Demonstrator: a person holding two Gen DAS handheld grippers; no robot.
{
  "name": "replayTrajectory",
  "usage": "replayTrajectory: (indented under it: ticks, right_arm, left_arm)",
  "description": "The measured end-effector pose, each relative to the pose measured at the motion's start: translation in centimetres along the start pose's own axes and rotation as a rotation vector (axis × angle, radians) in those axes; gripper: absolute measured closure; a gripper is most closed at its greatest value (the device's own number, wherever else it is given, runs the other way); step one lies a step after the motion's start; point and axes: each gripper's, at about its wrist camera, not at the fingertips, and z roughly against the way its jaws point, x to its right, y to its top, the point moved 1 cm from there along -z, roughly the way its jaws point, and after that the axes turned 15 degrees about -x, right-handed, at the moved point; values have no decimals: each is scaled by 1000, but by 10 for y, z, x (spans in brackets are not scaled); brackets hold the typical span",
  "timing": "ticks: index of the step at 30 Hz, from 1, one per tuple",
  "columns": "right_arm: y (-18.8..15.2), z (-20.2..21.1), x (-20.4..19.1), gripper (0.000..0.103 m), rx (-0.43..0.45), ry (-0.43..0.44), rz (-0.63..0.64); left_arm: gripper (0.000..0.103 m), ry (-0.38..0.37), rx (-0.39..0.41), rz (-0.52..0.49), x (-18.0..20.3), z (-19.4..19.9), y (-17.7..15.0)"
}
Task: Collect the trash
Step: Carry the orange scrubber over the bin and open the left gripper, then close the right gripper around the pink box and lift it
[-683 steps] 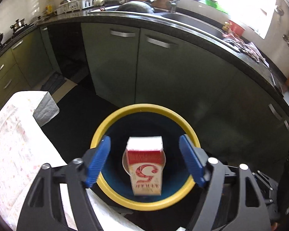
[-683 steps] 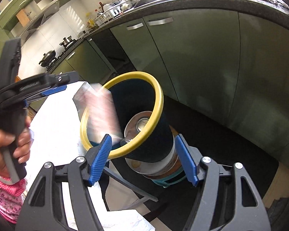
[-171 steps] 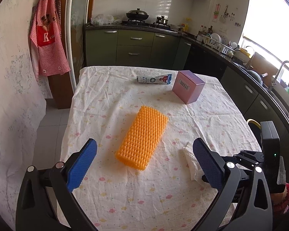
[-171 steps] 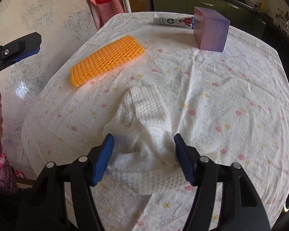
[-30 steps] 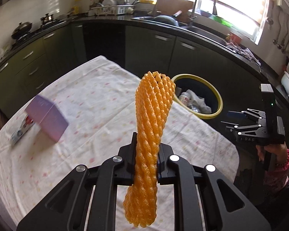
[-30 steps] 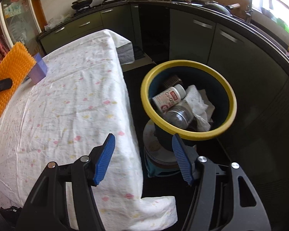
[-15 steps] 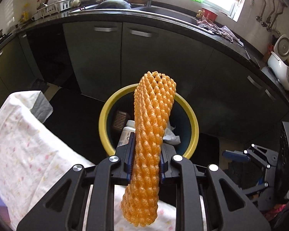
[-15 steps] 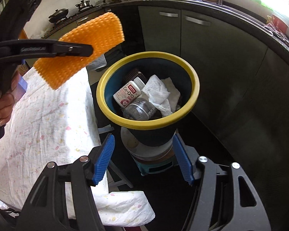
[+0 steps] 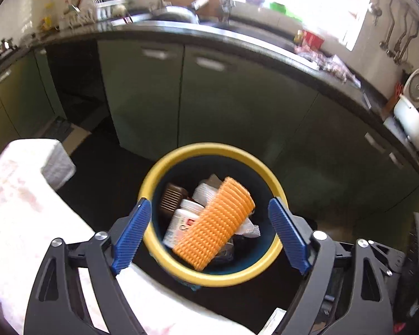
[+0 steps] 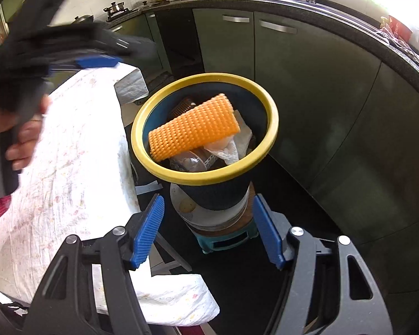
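The orange foam net (image 9: pixel 213 223) lies loose inside the yellow-rimmed dark bin (image 9: pixel 153 180), on top of a white bottle (image 9: pixel 178 223), crumpled paper towel (image 9: pixel 247 227) and a brown comb-like piece (image 9: pixel 171 202). My left gripper (image 9: pixel 211 236) is open and empty right above the bin. In the right wrist view the net (image 10: pixel 192 127) rests across the bin's mouth (image 10: pixel 265 150). My right gripper (image 10: pixel 208 233) is open and empty, low in front of the bin. The left gripper (image 10: pixel 95 61) shows blurred at the upper left there.
The table with the flowered white cloth (image 10: pixel 69 150) stands left of the bin. The bin sits on stacked round items and a teal stool (image 10: pixel 226 241). Green cabinets (image 9: pixel 218 106) under a dark counter with a sink (image 9: pixel 209 25) run behind.
My left gripper opened and let go of the orange foam net, which dropped into the bin. The right gripper has stayed open in front of the bin.
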Motion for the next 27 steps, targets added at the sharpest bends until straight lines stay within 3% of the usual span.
replayTrajectory:
  ticks: [3,7,11,16,21,27]
  right_arm:
    - [2,-1,-10,40,-6,7,23]
    - [4,-1,-30,40,-10,9,69]
    - [7,0,-57,40,-11,9,128]
    - [16,4,-104,40,-4,39,230]
    - [30,7,-165,40,13,44,357]
    - [53,5,-244,40,19,108,495]
  left_arm:
    - [9,36,109,52,-22,48,-33]
    - [7,65,188,172,-66,100,-93]
    - [6,180,239,295,-113,146,-159]
    - [5,326,255,434,-179,181,-243]
    - [5,424,238,558,-245,198,-314]
    - [5,468,250,641,-284,208,-375]
